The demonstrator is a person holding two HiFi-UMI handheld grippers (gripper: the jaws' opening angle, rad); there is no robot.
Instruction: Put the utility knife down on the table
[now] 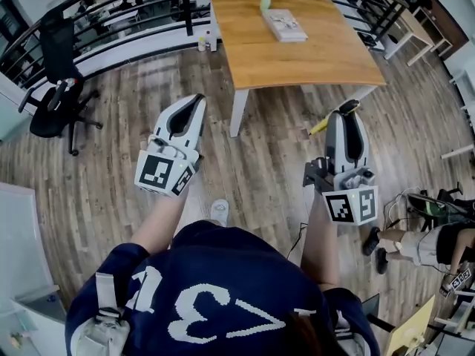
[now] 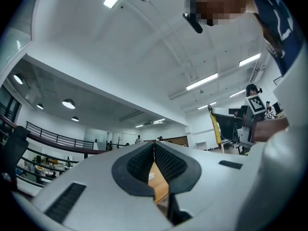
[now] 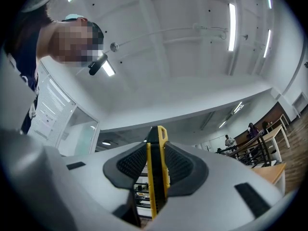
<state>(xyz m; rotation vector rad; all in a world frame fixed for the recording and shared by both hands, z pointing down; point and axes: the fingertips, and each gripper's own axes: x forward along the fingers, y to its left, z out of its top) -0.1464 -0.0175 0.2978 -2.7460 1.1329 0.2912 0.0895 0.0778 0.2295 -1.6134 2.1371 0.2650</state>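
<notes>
Both grippers hang over the wooden floor, well short of the far tabletop. Your right gripper has its fingers clamped on the yellow utility knife, which stands upright between them. Your left gripper has its fingers pressed together at the tips, holding nothing. The put-down isn't started: you've yet to reach the tabletop, lower the knife and let go.
</notes>
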